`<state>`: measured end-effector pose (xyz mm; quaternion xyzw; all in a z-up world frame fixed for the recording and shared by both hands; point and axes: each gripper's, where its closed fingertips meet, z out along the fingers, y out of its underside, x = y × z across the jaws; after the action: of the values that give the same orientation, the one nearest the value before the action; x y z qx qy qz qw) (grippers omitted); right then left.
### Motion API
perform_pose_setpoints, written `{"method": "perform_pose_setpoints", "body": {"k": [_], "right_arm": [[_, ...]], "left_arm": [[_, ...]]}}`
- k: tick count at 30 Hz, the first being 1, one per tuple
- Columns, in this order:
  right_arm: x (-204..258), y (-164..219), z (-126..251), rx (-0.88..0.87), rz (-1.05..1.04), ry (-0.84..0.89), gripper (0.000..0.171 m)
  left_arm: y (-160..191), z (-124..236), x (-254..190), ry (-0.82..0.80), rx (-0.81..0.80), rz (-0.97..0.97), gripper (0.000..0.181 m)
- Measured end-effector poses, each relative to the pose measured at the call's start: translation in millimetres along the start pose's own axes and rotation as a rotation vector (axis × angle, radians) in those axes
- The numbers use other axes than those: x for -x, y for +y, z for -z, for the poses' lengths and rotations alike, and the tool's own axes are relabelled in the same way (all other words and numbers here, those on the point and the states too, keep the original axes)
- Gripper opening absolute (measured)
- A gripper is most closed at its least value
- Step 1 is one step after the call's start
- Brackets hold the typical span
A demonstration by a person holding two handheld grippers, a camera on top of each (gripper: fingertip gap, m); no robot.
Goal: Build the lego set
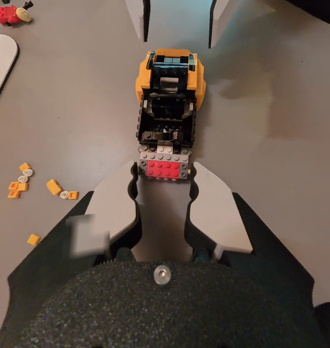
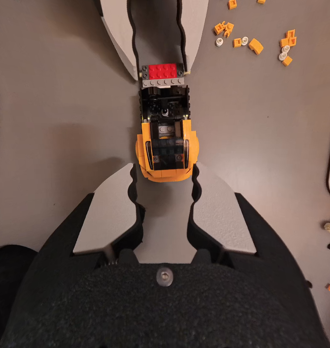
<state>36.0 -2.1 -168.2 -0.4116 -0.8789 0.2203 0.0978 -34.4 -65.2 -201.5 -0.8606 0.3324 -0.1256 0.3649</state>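
A partly built lego car [image 1: 167,105] lies on the grey table, with an orange body at the far end, an open black cockpit, and a grey and red studded end [image 1: 163,170] nearest me. My left gripper [image 1: 163,169] is shut on that red and grey end, one fingertip pressed to each side. In the right wrist view the car [image 2: 166,143] points the other way, with its orange end [image 2: 166,175] between the tips of my right gripper [image 2: 164,169]. The right gripper is open, its jaws a little wider than the car. It also shows in the left wrist view [image 1: 177,41].
Loose orange and white pieces [image 1: 23,180] lie left of the car, and more of them [image 1: 62,191] lie closer in; they also show in the right wrist view [image 2: 254,43]. A red lego chunk [image 1: 8,14] sits far left. A white rounded board [image 1: 0,62] lies at the left edge. Some 11 centimeters of space lies between my two pairs of fingers.
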Motion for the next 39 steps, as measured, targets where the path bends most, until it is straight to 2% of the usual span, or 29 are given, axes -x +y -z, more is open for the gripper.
{"method": "perform_pose_setpoints", "body": {"k": [6, 9, 20, 27, 29, 39], "right_arm": [[-2, -13, -11, 0.043, 0.054, 0.001, 0.062], [-3, -16, -17, 0.061, 0.071, -0.012, 0.063], [-3, -15, -22, 0.09, 0.086, -0.025, 0.052], [-4, -16, -21, 0.099, 0.079, -0.023, 0.051], [-7, -17, -19, 0.104, 0.073, -0.013, 0.051], [-7, -17, -17, 0.122, 0.065, -0.026, 0.051]], "left_arm": [[-11, 2, -3, 0.032, -0.073, 0.023, 0.073], [-16, -5, -2, 0.008, -0.096, 0.018, 0.076], [-13, -13, -1, -0.028, -0.064, -0.019, 0.049], [-13, -11, 0, -0.031, -0.06, -0.024, 0.046], [-12, -10, 0, -0.029, -0.063, -0.03, 0.034], [-11, -9, 1, -0.032, -0.058, -0.018, 0.046]]}}
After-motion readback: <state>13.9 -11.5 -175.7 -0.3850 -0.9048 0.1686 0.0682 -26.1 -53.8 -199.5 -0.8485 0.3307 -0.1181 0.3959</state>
